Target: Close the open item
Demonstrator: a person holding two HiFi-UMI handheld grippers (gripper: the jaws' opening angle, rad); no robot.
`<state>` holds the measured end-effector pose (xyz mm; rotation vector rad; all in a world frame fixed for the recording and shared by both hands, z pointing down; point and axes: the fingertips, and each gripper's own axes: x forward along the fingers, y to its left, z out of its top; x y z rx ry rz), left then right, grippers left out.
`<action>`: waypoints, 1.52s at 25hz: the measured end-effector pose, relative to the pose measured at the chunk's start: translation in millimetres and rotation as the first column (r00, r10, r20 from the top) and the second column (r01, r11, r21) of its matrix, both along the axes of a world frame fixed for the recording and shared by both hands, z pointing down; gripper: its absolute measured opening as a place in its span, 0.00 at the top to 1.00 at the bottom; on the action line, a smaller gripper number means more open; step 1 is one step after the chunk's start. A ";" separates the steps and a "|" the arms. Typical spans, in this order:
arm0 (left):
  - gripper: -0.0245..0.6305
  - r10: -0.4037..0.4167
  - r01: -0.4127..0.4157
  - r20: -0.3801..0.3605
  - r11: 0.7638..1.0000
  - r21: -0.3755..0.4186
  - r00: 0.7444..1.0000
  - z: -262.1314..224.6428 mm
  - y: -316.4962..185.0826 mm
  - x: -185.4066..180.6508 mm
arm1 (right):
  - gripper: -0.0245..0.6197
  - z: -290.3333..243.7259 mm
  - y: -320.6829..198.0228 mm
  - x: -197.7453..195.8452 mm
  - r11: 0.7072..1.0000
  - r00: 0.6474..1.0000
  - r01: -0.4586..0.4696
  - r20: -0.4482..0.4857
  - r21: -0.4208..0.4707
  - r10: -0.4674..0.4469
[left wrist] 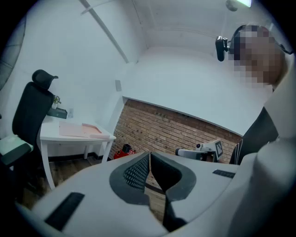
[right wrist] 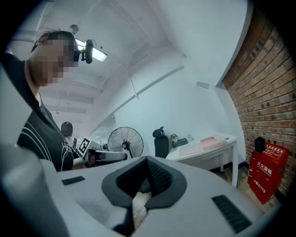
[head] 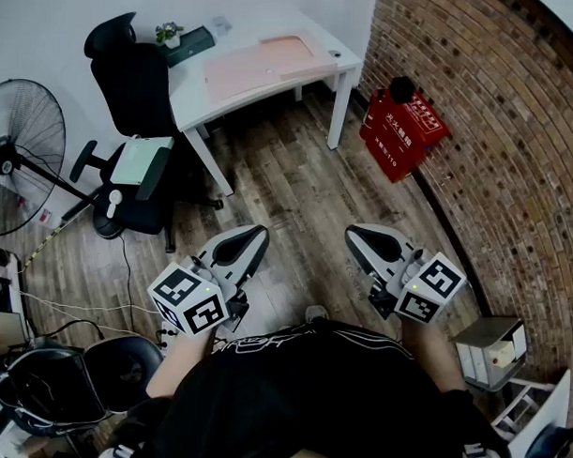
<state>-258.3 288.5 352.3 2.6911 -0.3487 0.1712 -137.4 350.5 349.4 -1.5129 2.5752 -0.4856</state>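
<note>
A pink flat item (head: 259, 63) lies on the white desk (head: 193, 96) at the far side of the room; it also shows in the left gripper view (left wrist: 81, 129) and the right gripper view (right wrist: 209, 140). Whether it lies open I cannot tell at this distance. Both grippers hang over the wooden floor, well short of the desk, close to the person's body. My left gripper (head: 253, 237) (left wrist: 149, 158) is shut with nothing between its jaws. My right gripper (head: 356, 234) (right wrist: 147, 163) is shut and empty too. Each gripper shows in the other's view.
A black office chair (head: 134, 82) with a white and green item on its seat stands left of the desk. A standing fan (head: 22, 158) is at far left. A red box (head: 403, 129) leans on the brick wall (head: 500, 146). A green box (head: 188, 44) sits on the desk's back corner.
</note>
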 end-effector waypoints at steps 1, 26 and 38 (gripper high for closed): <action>0.90 0.001 -0.001 0.001 1.000 0.002 1.000 1.0 0.1 -1.9 | 0.96 2.3 0.1 -0.6 1.000 1.000 -0.004 -0.002 -0.004 0.004; 0.77 -0.122 0.120 0.020 0.991 0.056 0.992 -15.6 -37.6 14.2 | 0.82 -17.5 -17.7 47.4 0.996 0.995 -0.069 -0.063 0.048 0.072; 0.60 -0.163 0.165 -0.027 0.985 0.050 0.986 -0.1 -62.3 70.8 | 0.61 -4.0 -27.5 122.5 0.990 0.985 -0.134 -0.099 0.051 0.138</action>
